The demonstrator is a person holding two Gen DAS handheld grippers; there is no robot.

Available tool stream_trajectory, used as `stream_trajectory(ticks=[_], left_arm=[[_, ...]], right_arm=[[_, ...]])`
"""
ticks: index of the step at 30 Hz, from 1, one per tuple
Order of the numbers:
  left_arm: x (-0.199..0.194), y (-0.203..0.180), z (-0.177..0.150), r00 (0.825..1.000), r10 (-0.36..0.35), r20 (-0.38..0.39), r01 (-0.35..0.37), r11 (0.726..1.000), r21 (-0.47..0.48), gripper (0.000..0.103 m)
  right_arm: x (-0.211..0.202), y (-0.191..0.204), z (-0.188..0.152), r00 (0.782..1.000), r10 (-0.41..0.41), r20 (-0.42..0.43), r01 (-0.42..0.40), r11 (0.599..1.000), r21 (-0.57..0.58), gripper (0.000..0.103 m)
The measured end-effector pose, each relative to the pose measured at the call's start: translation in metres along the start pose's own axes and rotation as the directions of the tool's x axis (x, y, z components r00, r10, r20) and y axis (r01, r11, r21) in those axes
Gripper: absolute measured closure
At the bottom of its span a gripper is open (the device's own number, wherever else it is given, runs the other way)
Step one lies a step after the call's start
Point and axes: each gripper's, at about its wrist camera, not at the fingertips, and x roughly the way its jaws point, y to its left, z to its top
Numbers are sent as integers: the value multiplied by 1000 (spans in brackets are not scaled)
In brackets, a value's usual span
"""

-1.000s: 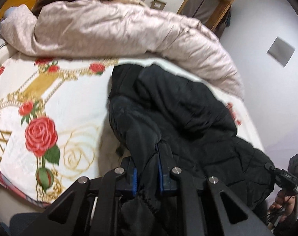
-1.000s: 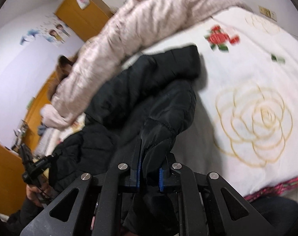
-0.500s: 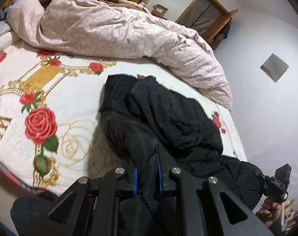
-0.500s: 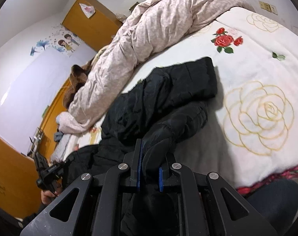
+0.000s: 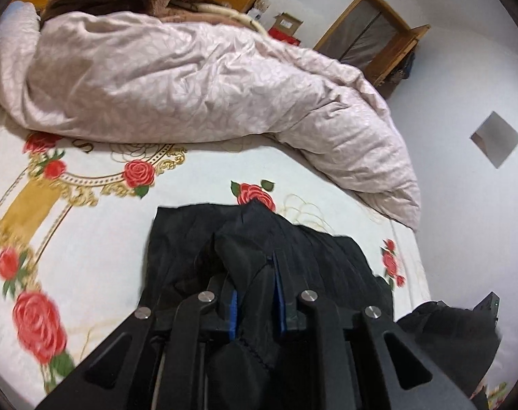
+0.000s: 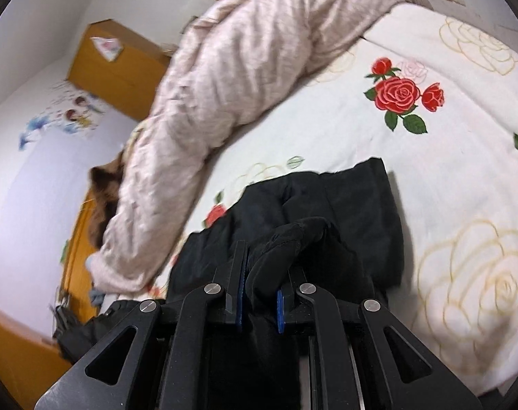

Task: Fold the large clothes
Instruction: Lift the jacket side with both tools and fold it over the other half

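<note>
– Two grippers have the big black puffy jacket (image 5: 313,259), right?

– Yes. The left gripper (image 5: 255,304) is nearly closed, with a fat fold of jacket squeezed between its blue pads. The right gripper (image 6: 260,302) pinches another fold the same way.

– Where is the jacket?

– It lies on the white bed cover with red roses (image 5: 98,229), in front of the crumpled pink quilt (image 5: 197,82) and not touching it. One end hangs off the cover's near edge.

– How will it feel?

– Soft and floppy, I think, and a bit heavy. The shiny cloth looks slippery, so grab thick folds near the seams, not thin skin.
</note>
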Motion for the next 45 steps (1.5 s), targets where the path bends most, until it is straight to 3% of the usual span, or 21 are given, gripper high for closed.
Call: stream_trajectory(ticks=[4,6,10,14,17,19,21,23,26,30,37,41,45], left_arm=[[49,8,16,999,34,-39,-35,999,-26,84],[64,14,17,998,43,-48,-45,997,-54,82],[72,29,19,999,21,-47,-26,993,-116,74],[58,30,29,1000,-21,-4,20,988,-153,62],[45,27,36,998,-56,27,60,984,-169,50],[32,25,41,995,-55,85,69,983,-167,41],[17,24,46,986,-59,156,84,984,-157,35],[7,21,51,983,-35,182,60,989,-133,33],[7,11,49,988,-11,156,20,998,-53,33],[31,7,39,996,48,75,-52,997,56,33],[98,27,42,990,128,-53,-119,983,139,33],[130,34,47,985,136,-110,-118,981,154,33],[142,30,46,985,126,-115,-104,978,182,33]], right_arm=[[48,-13,30,994,-68,-85,72,996,43,82],[58,-18,41,992,-66,-111,73,995,66,77],[46,-20,53,997,49,-59,-43,995,91,30],[11,-12,55,995,75,60,-78,996,45,29],[-21,5,43,977,84,194,-72,995,-64,29],[-24,15,31,973,73,218,-49,992,-113,29],[-11,30,12,980,81,181,-47,982,-185,29],[15,40,-6,994,21,106,8,964,-266,29],[52,34,-22,996,-68,50,81,944,-321,29],[90,12,-27,975,-223,7,212,914,-346,29],[69,-3,16,976,-188,112,215,918,-334,29],[101,-29,45,986,-166,-30,150,943,-297,29],[119,-36,55,985,-130,-111,93,954,-284,29]])
